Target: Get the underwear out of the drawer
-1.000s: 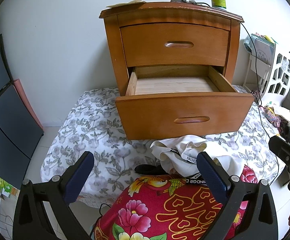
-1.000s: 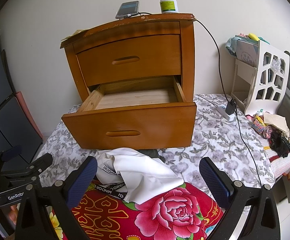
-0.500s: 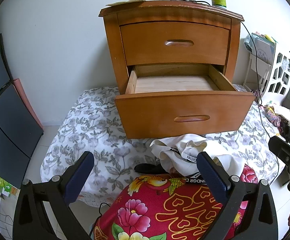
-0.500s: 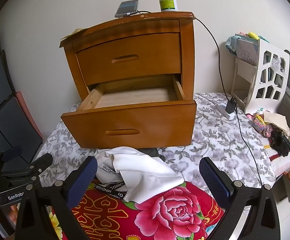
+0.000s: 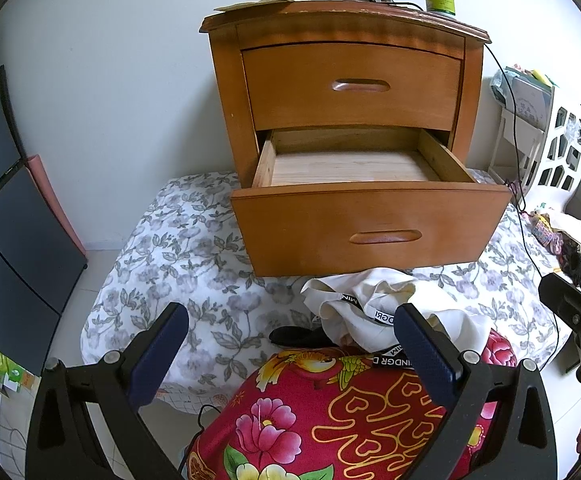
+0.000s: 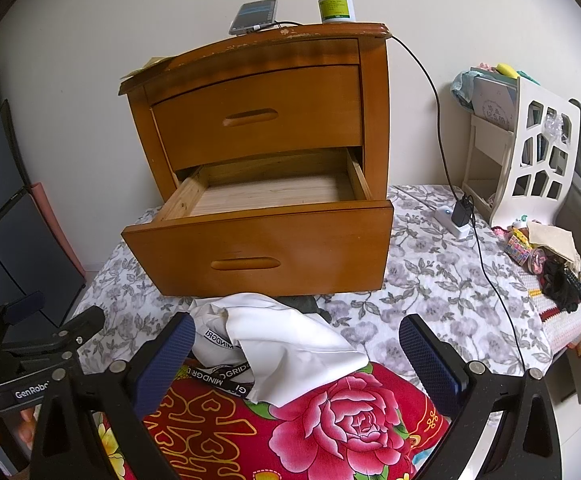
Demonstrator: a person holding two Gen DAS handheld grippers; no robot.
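Both my left gripper [image 5: 290,344] and right gripper [image 6: 296,346] hang released, jaws spread wide and holding nothing. The white underwear [image 6: 286,344] lies crumpled on the bed [image 5: 178,256], partly over a red floral blanket [image 6: 330,428], just in front of the pulled-out lower drawer [image 5: 366,232], whose bare wooden floor shows.

The nightstand [image 5: 350,92] is orange-brown wood, its open drawer [image 5: 354,168] pale inside. White underwear [image 6: 286,344] carries a black lettered waistband. The bedsheet [image 5: 178,256] shows grey flowers; the blanket [image 6: 330,428] is red with pink peonies.
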